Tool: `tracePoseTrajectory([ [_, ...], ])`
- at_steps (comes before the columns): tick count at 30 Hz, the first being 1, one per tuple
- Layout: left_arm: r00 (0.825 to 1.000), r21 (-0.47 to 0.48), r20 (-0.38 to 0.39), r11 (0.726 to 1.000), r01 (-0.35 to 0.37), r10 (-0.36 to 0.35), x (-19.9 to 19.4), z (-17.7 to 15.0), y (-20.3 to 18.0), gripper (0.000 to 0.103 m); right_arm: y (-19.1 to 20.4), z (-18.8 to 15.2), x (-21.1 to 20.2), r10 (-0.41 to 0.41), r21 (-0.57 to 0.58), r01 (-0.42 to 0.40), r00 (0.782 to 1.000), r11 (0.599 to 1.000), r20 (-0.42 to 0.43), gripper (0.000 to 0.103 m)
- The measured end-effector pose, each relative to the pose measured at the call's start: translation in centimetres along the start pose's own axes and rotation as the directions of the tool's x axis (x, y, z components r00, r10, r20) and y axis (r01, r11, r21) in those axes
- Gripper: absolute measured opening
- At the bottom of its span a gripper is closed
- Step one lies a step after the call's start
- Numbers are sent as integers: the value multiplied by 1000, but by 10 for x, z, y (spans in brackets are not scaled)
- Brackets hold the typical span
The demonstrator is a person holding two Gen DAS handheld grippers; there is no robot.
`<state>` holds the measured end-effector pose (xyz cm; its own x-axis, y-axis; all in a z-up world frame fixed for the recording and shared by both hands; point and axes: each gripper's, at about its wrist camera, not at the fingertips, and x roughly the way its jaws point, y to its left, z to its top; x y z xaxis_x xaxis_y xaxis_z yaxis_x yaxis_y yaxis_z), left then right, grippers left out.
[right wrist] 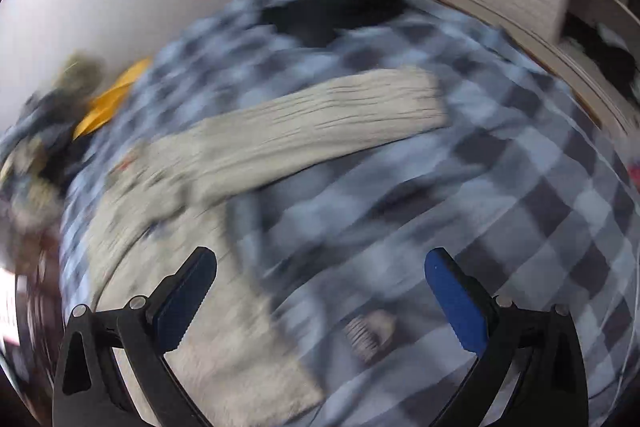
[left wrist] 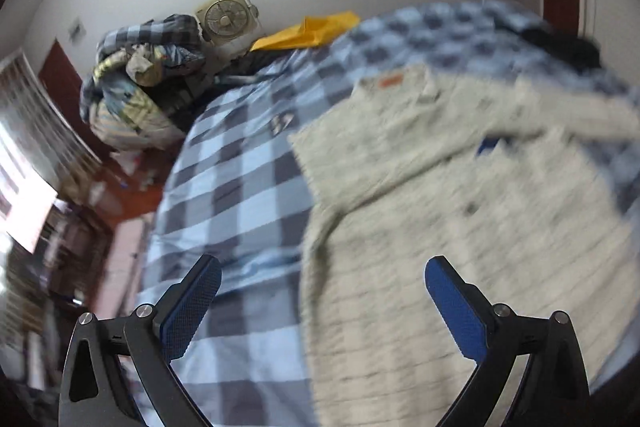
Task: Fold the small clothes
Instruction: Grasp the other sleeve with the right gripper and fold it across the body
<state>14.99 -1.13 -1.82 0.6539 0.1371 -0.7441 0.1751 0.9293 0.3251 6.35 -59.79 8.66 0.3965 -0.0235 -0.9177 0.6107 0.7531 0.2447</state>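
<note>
A cream knitted sweater (left wrist: 440, 211) lies spread on a bed with a blue checked sheet (left wrist: 240, 167). My left gripper (left wrist: 322, 275) is open and empty, held above the sweater's left edge. In the right wrist view the sweater (right wrist: 192, 227) lies at the left, with one sleeve (right wrist: 320, 119) stretched out to the right across the sheet (right wrist: 520, 207). My right gripper (right wrist: 320, 267) is open and empty, above the sheet just right of the sweater's body. Both views are blurred.
A dark garment (right wrist: 340, 7) lies at the far end of the bed. A yellow item (left wrist: 308, 31), a small fan (left wrist: 226, 19) and a heap of bedding (left wrist: 136, 87) sit by the white wall. A wooden floor (left wrist: 120, 199) lies left of the bed.
</note>
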Motion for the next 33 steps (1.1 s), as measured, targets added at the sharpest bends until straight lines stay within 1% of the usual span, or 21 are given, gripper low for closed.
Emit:
tracePoseTrajectory([
  [1, 1000, 6, -5, 1000, -10, 10, 4, -5, -1, 103, -11, 16, 20, -7, 37, 8, 999, 999, -36, 102],
  [2, 1000, 13, -22, 1000, -6, 7, 12, -9, -3, 103, -14, 21, 29, -9, 48, 11, 999, 999, -52, 102],
  [3, 999, 17, -47, 1000, 7, -6, 20, -12, -4, 103, -26, 40, 61, -24, 74, 32, 995, 997, -101, 102],
  [6, 997, 4, -73, 1000, 30, -29, 25, -11, -2, 103, -45, 55, 108, -97, 125, 118, 982, 985, -162, 102],
  [7, 998, -5, -65, 1000, 28, -28, 24, -11, 0, 103, -54, 63, 124, -108, 162, 136, 979, 977, -171, 102],
  [10, 998, -51, -53, 998, 22, -25, 22, -10, 8, 103, -68, 81, 152, -93, 225, 130, 981, 966, -171, 102],
  [13, 997, -111, -59, 993, 44, -51, 25, -8, 15, 103, -80, 96, 179, -85, 300, 135, 981, 944, -175, 102],
  [14, 996, -129, -57, 990, 54, -62, 27, -9, 16, 103, -80, 97, 181, -86, 302, 137, 981, 943, -175, 102],
  [16, 994, -173, -46, 981, 85, -94, 28, -6, 21, 103, -75, 102, 199, -127, 275, 181, 971, 944, -201, 101],
  [18, 994, -186, -32, 978, 92, -100, 27, -5, 21, 103, -70, 106, 210, -171, 254, 222, 963, 941, -207, 81],
  [19, 996, -185, -23, 979, 85, -91, 26, -5, 21, 103, -69, 108, 214, -177, 261, 229, 962, 938, -207, 64],
  [20, 996, -180, -20, 981, 78, -83, 24, -4, 21, 103, -68, 112, 216, -172, 275, 224, 964, 935, -202, 44],
  [21, 997, -172, -16, 983, 66, -69, 22, -4, 20, 103, -68, 113, 214, -164, 289, 214, 968, 933, -188, 34],
  [22, 998, -168, -12, 984, 60, -63, 21, -4, 20, 103, -65, 116, 209, -183, 298, 228, 968, 927, -171, 21],
  [24, 998, -165, 0, 985, 56, -57, 16, -4, 20, 103, -60, 120, 196, -187, 307, 220, 973, 926, -133, 16],
  [27, 998, -171, 25, 984, 53, -49, 9, -5, 22, 103, -42, 123, 157, -183, 298, 188, 982, 936, -44, 12],
  [29, 999, -181, 29, 982, 46, -41, 7, -6, 26, 103, -23, 128, 122, -151, 269, 136, 988, 954, 37, 12],
  [30, 999, -190, 30, 981, 47, -42, 6, -8, 30, 103, -7, 132, 95, -131, 239, 107, 988, 965, 87, 12],
  [31, 998, -208, 28, 977, 55, -50, 6, -10, 35, 103, -1, 133, 78, -118, 216, 91, 986, 972, 116, 12],
  [32, 998, -220, 24, 974, 60, -56, 7, -11, 37, 103, 5, 134, 66, -107, 199, 79, 985, 977, 133, 11],
  [33, 998, -243, 19, 968, 65, -62, 7, -12, 43, 103, 0, 136, 65, -99, 189, 70, 984, 980, 148, 11],
])
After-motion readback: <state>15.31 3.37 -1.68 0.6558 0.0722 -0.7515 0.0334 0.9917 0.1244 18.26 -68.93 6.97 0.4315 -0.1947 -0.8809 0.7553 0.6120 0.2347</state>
